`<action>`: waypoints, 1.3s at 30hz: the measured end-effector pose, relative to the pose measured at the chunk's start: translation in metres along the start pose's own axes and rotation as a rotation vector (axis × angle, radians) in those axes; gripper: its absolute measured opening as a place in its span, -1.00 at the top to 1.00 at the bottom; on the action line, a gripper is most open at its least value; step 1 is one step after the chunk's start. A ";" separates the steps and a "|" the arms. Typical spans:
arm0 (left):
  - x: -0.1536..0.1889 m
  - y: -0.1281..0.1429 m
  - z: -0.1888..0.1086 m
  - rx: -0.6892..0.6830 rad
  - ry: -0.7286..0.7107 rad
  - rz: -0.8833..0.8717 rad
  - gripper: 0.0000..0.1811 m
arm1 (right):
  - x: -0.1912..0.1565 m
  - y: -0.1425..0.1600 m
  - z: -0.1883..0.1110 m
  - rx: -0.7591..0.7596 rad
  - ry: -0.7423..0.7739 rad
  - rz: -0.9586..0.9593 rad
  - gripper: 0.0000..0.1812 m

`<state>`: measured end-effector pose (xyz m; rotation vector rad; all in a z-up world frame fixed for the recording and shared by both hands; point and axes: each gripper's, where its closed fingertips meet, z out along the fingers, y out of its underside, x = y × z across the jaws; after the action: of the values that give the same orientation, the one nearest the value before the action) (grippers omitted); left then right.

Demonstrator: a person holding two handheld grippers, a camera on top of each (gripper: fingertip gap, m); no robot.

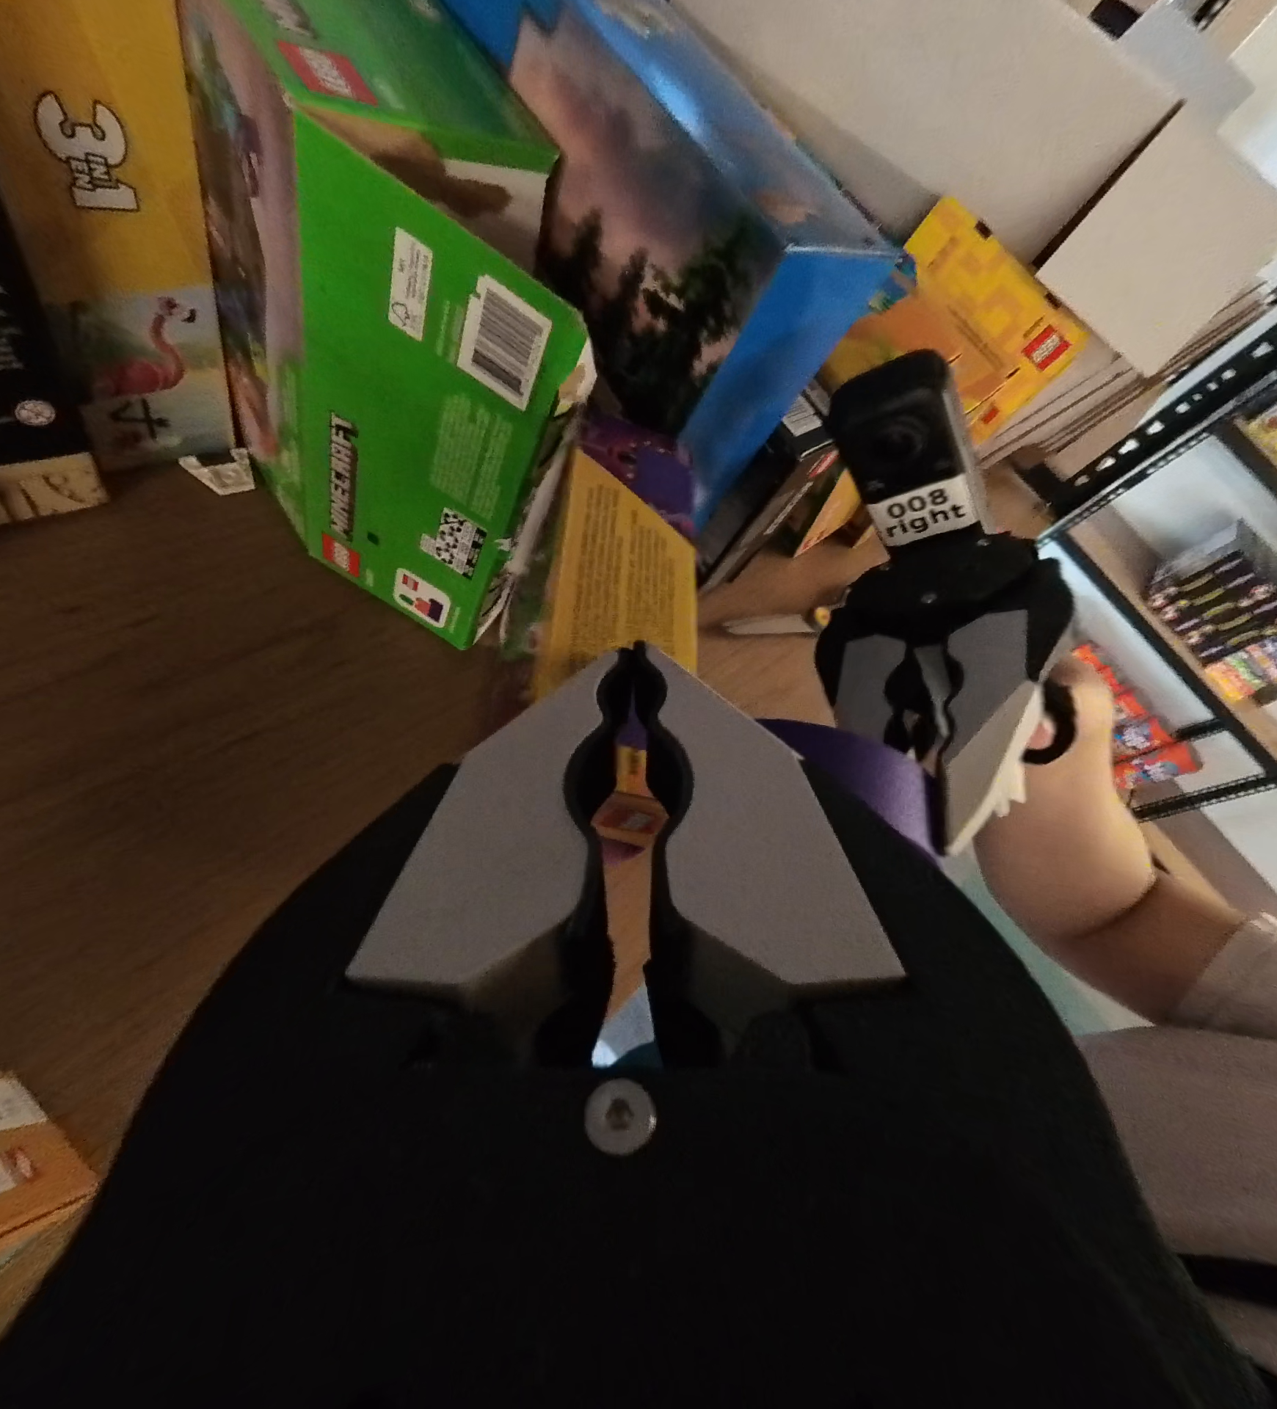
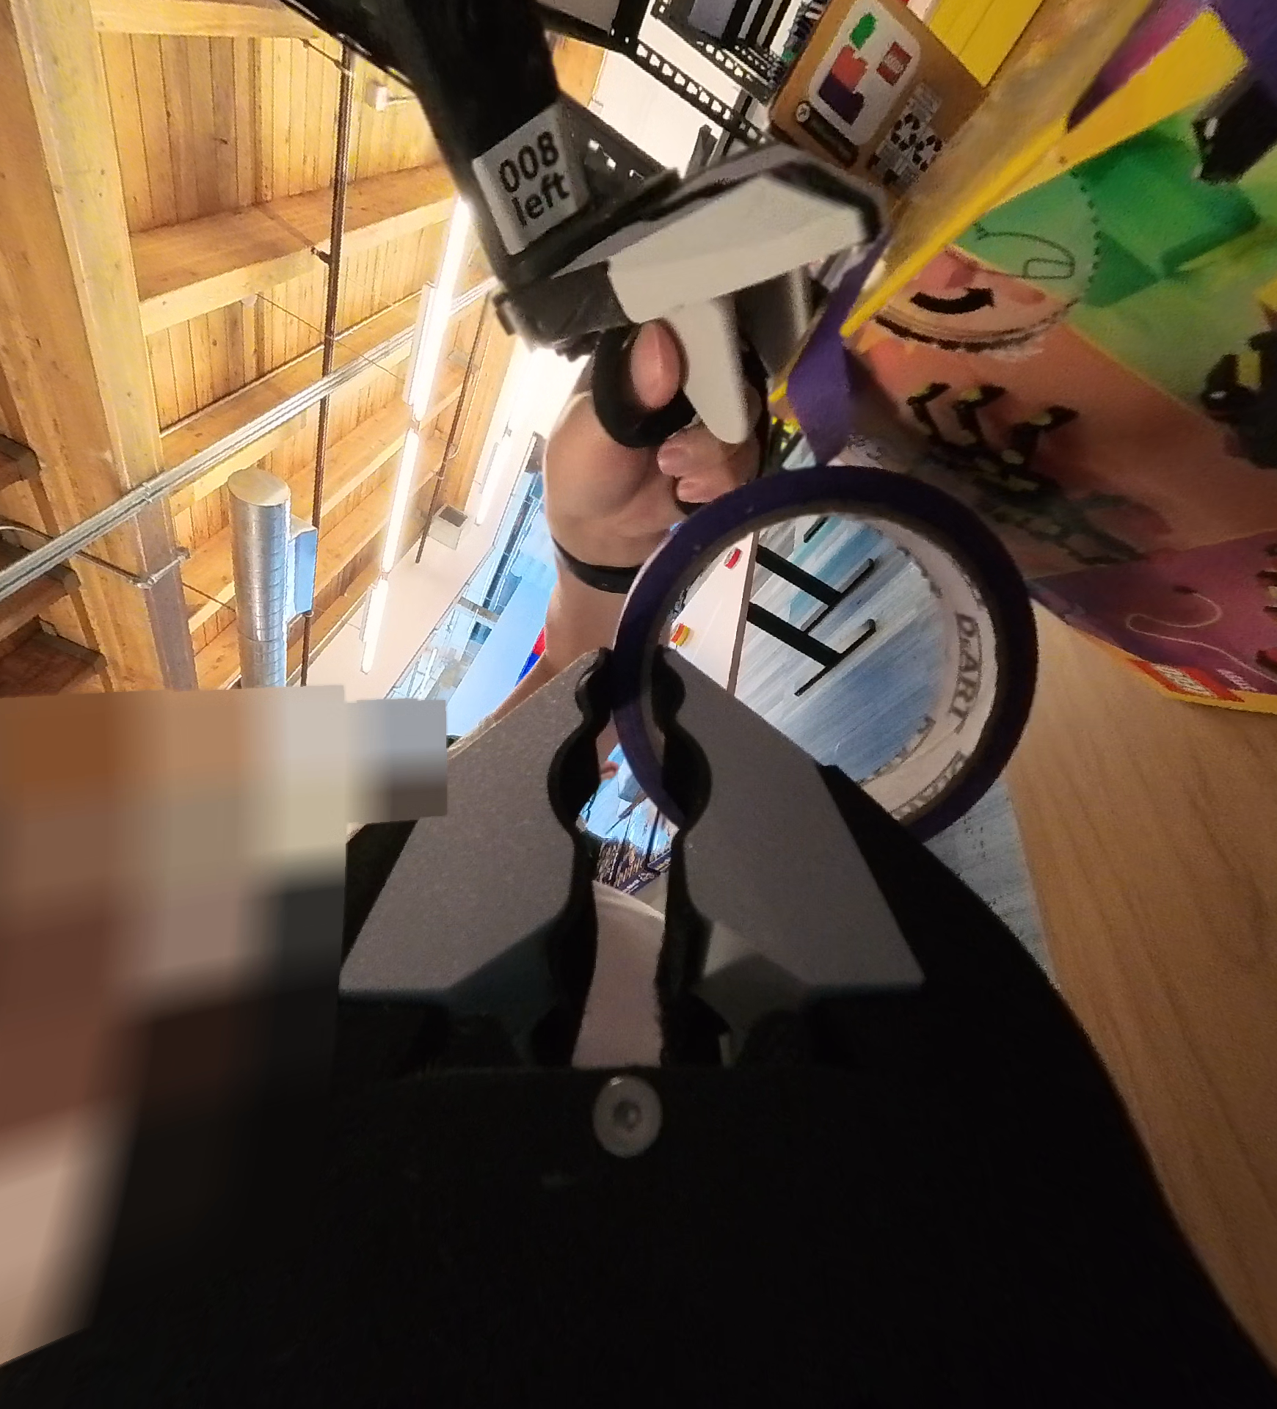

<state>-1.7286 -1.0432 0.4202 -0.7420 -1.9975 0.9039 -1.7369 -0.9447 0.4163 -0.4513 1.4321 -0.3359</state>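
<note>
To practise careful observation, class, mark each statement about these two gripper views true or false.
1. The right gripper has its jaws clamped on the wall of a purple tape roll. True.
2. The tape roll lies flat on the wooden table. False: it is held up, off the table.
3. A green box stands on the table beyond the left gripper. True.
4. The left gripper has its jaws wide open. False: they meet at the tips.
</note>
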 end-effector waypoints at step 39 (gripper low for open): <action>0.024 0.005 0.013 -0.140 0.257 -0.350 1.00 | 0.006 0.001 -0.005 0.010 -0.021 0.034 0.91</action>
<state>-1.7509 -1.0268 0.4208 -0.5295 -1.8936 0.4447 -1.7410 -0.9470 0.4103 -0.4212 1.4153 -0.3103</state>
